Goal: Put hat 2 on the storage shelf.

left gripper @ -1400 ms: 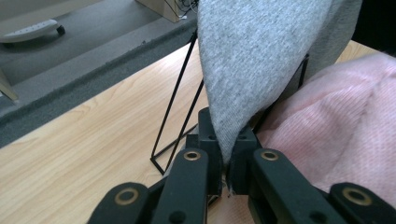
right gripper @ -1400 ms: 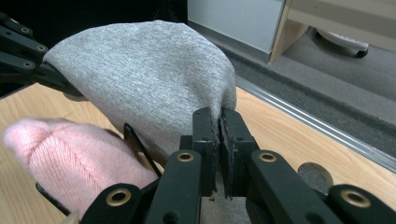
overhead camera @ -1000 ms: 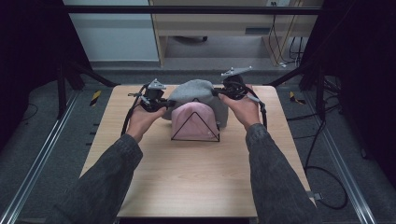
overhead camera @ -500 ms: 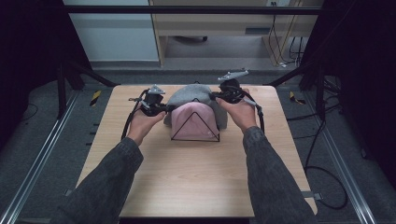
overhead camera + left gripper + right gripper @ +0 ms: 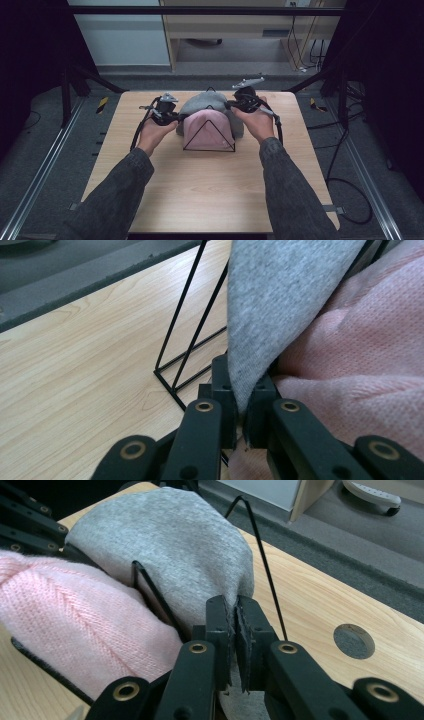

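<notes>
1. Nearest the person, in front of the black wire rack (image 5: 209,136), the wooden table (image 5: 210,190) lies bare.
2. The pink knit cloth (image 5: 207,130) is draped over the rack's front triangle.
3. At the rack's left side, the left gripper (image 5: 243,410) is clamped on the hem of the grey cloth (image 5: 202,102); at its right side, the right gripper (image 5: 235,645) pinches the same cloth.
4. The step looks like settling the grey cloth over the rack: both ends should move level, with even tension.
5. The wire peak (image 5: 242,501) may snag the fabric, and the pink cloth crowds it.
6. Beyond the rack's right side, a round hole (image 5: 354,641) pierces the table.
</notes>
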A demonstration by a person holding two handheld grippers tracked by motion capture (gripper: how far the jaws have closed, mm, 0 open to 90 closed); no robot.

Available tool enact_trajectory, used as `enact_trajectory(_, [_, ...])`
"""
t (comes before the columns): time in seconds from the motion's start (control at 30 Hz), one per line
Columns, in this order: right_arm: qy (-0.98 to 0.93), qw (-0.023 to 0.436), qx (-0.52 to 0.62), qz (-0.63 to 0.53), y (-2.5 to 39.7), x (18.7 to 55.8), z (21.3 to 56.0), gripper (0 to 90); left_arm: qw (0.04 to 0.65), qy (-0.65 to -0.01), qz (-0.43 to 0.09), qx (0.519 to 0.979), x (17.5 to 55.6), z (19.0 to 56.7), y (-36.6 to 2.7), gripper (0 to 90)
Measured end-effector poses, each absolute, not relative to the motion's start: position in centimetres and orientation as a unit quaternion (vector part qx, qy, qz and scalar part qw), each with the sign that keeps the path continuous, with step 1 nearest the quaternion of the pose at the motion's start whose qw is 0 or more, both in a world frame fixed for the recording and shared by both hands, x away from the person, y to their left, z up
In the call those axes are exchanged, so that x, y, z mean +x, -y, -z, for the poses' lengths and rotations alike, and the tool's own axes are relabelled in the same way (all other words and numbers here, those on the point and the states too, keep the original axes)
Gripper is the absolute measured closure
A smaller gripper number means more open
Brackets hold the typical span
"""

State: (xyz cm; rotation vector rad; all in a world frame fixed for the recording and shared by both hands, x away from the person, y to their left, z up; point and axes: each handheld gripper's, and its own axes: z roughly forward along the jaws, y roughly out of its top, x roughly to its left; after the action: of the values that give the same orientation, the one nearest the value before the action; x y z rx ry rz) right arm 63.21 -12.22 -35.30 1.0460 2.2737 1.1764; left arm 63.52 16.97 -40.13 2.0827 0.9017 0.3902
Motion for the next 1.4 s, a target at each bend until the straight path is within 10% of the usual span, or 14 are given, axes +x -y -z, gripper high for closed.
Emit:
enact_trajectory(0.5, [-0.803, 0.182, 0.385, -0.417, 12.7, 63.3, 36.1, 76.1, 0.406, -0.364, -0.158, 0.823, 63.5, 40.9, -16.9, 74.6])
enact_trajectory(0.7, [-0.778, 0.218, 0.414, -0.419, 13.0, 61.7, 35.4, 46.1, 0.401, -0.389, -0.181, 0.809, 62.0, 40.3, -18.0, 50.7])
enact_trajectory(1.4, [-0.738, 0.265, 0.413, -0.462, 12.4, 53.9, 30.6, 17.8, 0.441, -0.372, -0.211, 0.789, 54.4, 35.6, -20.1, 16.5])
